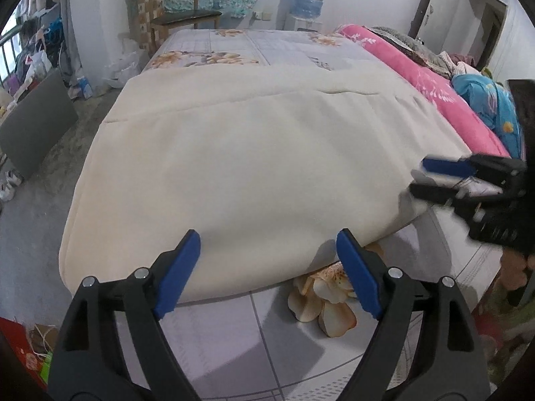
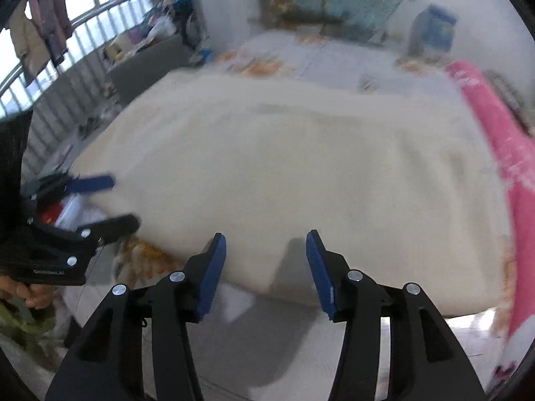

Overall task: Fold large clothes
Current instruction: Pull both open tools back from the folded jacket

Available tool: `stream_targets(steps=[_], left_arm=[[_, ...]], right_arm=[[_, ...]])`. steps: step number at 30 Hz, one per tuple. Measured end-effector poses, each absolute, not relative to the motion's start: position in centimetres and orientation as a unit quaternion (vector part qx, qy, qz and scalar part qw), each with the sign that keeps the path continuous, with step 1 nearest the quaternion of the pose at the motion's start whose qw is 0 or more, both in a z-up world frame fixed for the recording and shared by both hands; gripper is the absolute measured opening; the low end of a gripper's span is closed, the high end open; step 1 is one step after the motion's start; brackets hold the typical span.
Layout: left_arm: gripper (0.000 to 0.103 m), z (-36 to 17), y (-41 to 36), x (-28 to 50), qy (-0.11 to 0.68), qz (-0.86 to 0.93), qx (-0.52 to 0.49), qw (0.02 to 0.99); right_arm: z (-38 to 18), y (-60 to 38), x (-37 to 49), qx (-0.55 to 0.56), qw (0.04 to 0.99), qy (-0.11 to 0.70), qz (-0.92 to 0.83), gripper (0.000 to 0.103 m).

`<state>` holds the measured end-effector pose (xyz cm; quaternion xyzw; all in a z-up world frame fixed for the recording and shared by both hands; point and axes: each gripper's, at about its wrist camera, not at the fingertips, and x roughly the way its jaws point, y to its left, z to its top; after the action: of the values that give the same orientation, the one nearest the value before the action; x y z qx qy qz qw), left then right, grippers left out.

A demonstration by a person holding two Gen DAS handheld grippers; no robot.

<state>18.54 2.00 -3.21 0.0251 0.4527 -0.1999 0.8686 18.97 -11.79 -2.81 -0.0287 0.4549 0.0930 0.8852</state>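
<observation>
garment: cream cloth [image 1: 254, 153], large, lying flat across the bed [image 1: 234, 341], its near edge just short of the bed's front edge; seam lines visible, looks like a fold is already laid
left gripper [image 1: 267, 254]: jaws spread wide, nothing between them, hovering at the near hem, angled down
right gripper [image 2: 265, 254]: jaws parted, narrower than the left, empty, over the near hem further right; view is blurred
pads: none pressing the cloth in either view, as far as I can tell
why placed so: both grippers sit along the same near edge, apart from each other, probably so two points of the hem can be taken at once and the edge carried over evenly
stage: judged between folds, cloth lying loose
next: likely drop onto the hem and pinch both spots
risk: thick soft cloth may slip or bunch if only the top layer is caught
clutter: pink quilt [image 1: 434, 90] along the bed's right side, close to the cloth
</observation>
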Motion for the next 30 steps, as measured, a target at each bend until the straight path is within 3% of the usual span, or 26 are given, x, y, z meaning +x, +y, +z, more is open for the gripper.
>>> stream_targets(steps=[5, 11, 18, 20, 30], left_arm=[[0.081, -3.2, 2.2, 18.7, 0.453, -0.201, 0.006, 0.869], [0.081, -2.0, 3.4, 19.0, 0.441, -0.188, -0.021, 0.877], [0.083, -3.3, 5.9, 20.3, 0.463, -0.151, -0.044, 0.872], [0.083, -3.3, 5.6, 20.3, 0.466, -0.147, -0.034, 0.872], [0.088, 0.7, 4.1, 16.8, 0.424, -0.136, -0.014, 0.895]], right_arm=[[-5.3, -14.6, 19.0, -0.005, 0.881, 0.469, 0.063, 0.048], [-2.5, -16.2, 18.8, -0.004, 0.899, 0.439, 0.013, 0.048], [-5.2, -24.5, 17.8, 0.160, 0.871, 0.452, -0.109, 0.055], [-4.3, -23.8, 17.6, 0.150, 0.871, 0.452, -0.119, 0.056], [-0.6, -19.0, 13.3, 0.122, 0.891, 0.434, -0.054, 0.081]])
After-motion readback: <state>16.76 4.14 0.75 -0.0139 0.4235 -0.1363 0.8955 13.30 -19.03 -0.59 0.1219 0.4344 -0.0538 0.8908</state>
